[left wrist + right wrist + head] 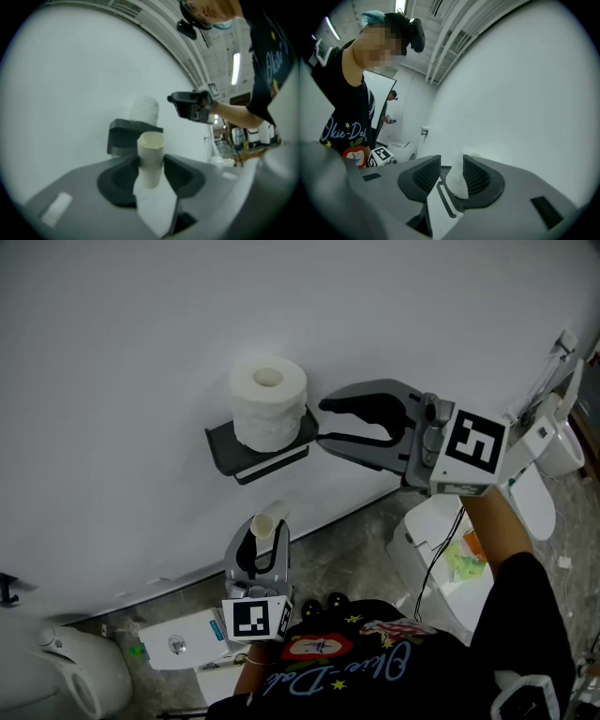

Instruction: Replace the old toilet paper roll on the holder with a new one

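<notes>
A full white toilet paper roll (269,401) stands upright on the black wall holder (225,451). My right gripper (323,423) hovers just right of the roll, pointing at it, jaws open with nothing between them. In the right gripper view the roll (458,180) shows beyond the gap between the jaws. Lower down, my left gripper (262,535) is shut on an old cardboard tube (263,526) with a scrap of paper hanging from it. The left gripper view shows that tube (151,159) upright between the jaws, with the holder (123,136) and roll (145,108) behind.
A plain white wall fills most of the view. On the floor stand a white toilet (553,442) at the right, a white box-like fixture (436,549) below my right arm, a cistern (183,638) and another toilet (66,671) at the lower left.
</notes>
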Action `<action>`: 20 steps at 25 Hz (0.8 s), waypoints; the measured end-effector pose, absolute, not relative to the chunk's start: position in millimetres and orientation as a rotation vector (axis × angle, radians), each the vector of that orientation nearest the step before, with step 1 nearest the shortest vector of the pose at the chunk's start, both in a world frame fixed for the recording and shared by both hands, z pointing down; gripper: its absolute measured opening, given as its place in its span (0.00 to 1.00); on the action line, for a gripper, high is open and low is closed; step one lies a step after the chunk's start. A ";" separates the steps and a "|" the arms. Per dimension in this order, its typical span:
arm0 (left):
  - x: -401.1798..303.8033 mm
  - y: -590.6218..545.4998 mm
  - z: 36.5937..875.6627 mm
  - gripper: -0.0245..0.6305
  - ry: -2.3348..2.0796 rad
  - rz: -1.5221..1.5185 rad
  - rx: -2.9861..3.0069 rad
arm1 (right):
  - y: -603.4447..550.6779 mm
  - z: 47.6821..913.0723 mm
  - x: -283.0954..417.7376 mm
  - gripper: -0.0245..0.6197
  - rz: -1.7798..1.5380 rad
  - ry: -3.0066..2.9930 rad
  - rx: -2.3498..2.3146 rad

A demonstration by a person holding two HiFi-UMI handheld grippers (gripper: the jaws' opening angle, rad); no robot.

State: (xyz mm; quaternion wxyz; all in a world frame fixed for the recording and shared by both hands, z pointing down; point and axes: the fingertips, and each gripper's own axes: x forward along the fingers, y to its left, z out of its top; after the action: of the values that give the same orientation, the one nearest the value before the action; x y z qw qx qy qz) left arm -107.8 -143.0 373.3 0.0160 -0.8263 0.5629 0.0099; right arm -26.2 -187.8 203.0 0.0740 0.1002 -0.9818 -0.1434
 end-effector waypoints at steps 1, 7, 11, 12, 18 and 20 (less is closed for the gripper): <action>-110.4 -141.8 372.3 0.29 1.759 0.049 -2.570 | -188.6 197.2 -34.6 0.24 -0.469 -2.894 0.241; -130.6 -136.1 370.7 0.29 1.820 0.095 -2.537 | -209.5 202.1 -69.1 0.33 -0.628 -2.497 -0.001; -143.4 -129.8 372.3 0.29 1.860 0.108 -2.522 | -218.4 211.8 -76.4 0.35 -0.651 -2.284 -0.096; -145.6 -128.4 372.4 0.29 1.869 0.110 -2.518 | -219.9 213.6 -77.7 0.35 -0.637 -2.248 -0.109; -151.9 -125.3 375.1 0.29 1.909 0.121 -2.509 | -235.1 235.3 -87.3 0.35 -0.610 -2.064 -0.130; -153.4 -124.4 377.6 0.29 1.918 0.118 -2.511 | -236.0 238.7 -90.5 0.35 -0.615 -2.054 -0.132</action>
State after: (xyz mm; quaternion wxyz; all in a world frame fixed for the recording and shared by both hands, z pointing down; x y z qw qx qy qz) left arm -153.4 -124.4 377.6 -0.0103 -0.7942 0.6065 0.0373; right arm -90.5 -236.0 238.7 0.4764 -0.0542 -0.8407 -0.2516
